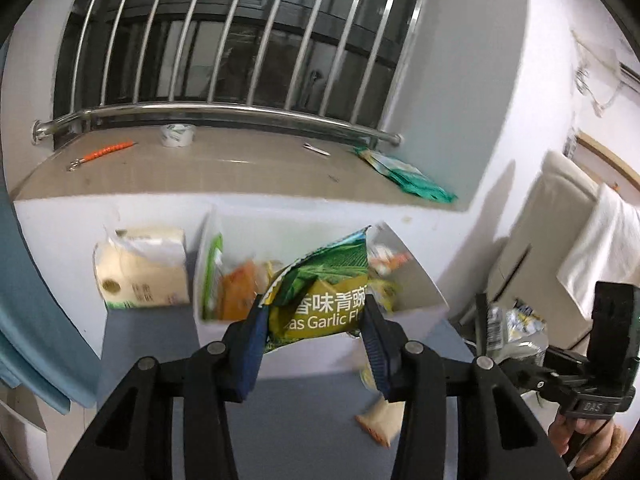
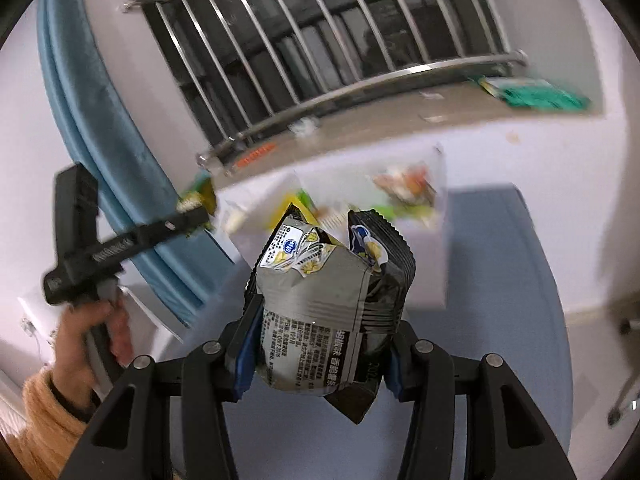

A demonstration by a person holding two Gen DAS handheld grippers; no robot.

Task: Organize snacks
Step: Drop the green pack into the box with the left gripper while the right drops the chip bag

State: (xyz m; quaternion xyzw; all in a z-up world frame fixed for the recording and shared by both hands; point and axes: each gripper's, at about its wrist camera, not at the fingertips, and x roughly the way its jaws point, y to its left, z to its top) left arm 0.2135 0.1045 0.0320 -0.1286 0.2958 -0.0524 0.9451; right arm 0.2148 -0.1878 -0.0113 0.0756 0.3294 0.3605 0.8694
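Behind everything, a barred window [image 1: 240, 40] is seen over a blue-grey surface [image 1: 300, 420] with a white bin [image 1: 416, 280] of snacks. Green pea bag [image 1: 320, 304] is clamped in the left hand-held gripper [image 1: 316, 344], grey chip bag [image 2: 316, 312] in the right hand-held gripper [image 2: 320, 352], both held above the surface near the bin.

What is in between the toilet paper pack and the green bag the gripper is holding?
The white bin's left wall and the snacks inside, in the left wrist view.

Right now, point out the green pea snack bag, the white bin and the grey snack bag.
green pea snack bag [image 1: 320, 312]: left wrist view, printed front.
white bin [image 1: 416, 280]: left wrist view, right wall.
grey snack bag [image 2: 316, 312]: right wrist view, grey back panel.
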